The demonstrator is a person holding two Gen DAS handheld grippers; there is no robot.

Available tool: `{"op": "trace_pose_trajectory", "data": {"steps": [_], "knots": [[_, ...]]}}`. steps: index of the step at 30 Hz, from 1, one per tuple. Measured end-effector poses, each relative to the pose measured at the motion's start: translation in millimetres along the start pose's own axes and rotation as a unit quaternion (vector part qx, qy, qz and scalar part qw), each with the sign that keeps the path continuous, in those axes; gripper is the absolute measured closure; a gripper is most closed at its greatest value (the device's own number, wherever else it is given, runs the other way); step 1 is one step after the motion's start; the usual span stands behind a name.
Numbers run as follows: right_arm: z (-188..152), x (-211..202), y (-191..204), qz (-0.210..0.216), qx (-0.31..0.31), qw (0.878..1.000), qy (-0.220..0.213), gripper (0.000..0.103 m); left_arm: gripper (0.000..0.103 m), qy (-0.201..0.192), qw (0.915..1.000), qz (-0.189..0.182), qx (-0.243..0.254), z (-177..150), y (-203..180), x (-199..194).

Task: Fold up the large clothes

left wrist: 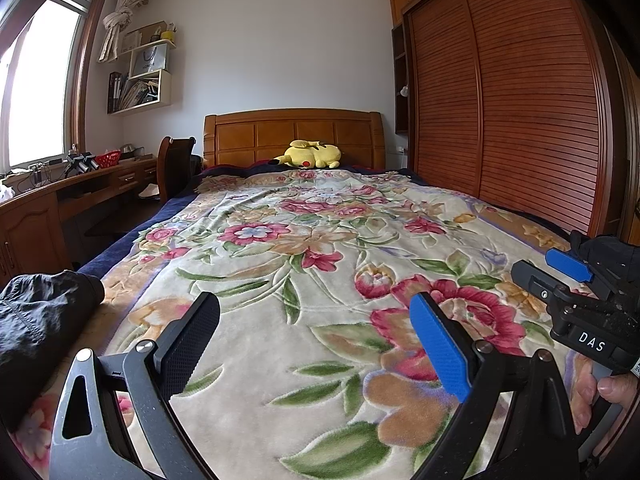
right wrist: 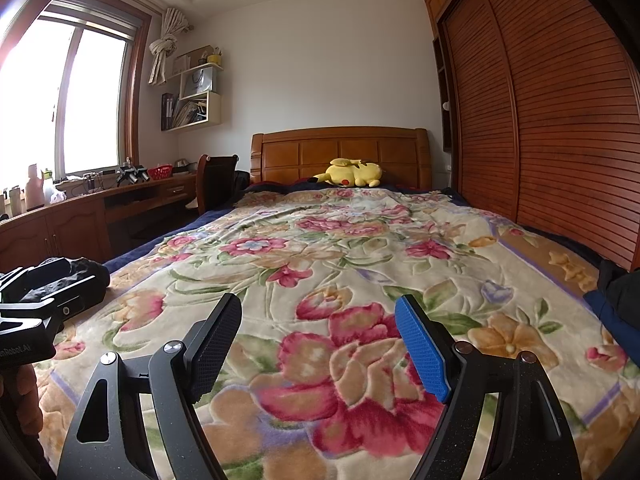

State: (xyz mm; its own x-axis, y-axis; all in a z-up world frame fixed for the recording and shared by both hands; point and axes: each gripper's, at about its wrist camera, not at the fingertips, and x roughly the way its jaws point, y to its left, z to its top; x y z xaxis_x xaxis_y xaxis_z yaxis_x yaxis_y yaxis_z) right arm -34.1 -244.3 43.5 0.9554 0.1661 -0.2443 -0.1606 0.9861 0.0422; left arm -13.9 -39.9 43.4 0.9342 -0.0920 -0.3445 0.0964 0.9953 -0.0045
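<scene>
I hold both tools low over the foot of the bed, side by side and pointing up its length, so each camera takes in the whole spread. My left hand-held gripper (left wrist: 314, 334) stands wide apart with nothing between its black and blue pads, and my right hand-held gripper (right wrist: 318, 334) stands just as wide and just as bare. Held like this, they suit either reaching for cloth or having let go of it; I cannot tell which from here.

Just to my left, at the near corner, lies a dark garment (left wrist: 40, 312), bunched and rumpled rather than laid flat, with what looks like a cuff or sleeve end turned toward the middle. At the right edge sits another dark bundle (right wrist: 620, 292), partly cut off by the frame, so I cannot say whether it is folded or even a garment.

Between them the floral blanket (left wrist: 304, 248) lies broad and fairly smooth, which in my judgement makes it the natural surface for spreading something large. Far off, a yellow plush toy (left wrist: 310, 155) rests against the wooden headboard (left wrist: 292, 132), well clear of the working space.
</scene>
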Motion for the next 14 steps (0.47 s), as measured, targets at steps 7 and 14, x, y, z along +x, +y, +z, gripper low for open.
{"op": "trace_pose_trajectory", "data": {"steps": [7,14], "knots": [[-0.1,0.1,-0.3,0.0,0.0,1.0,-0.001,0.022,0.007,-0.001,1.0,0.0,0.0,-0.4,-0.4,-0.5],[-0.6,-0.2,-1.0,0.001,0.0,1.0,0.0,0.022,0.007,0.0,1.0,0.0,-0.001,-0.9,-0.2,-0.2]]}}
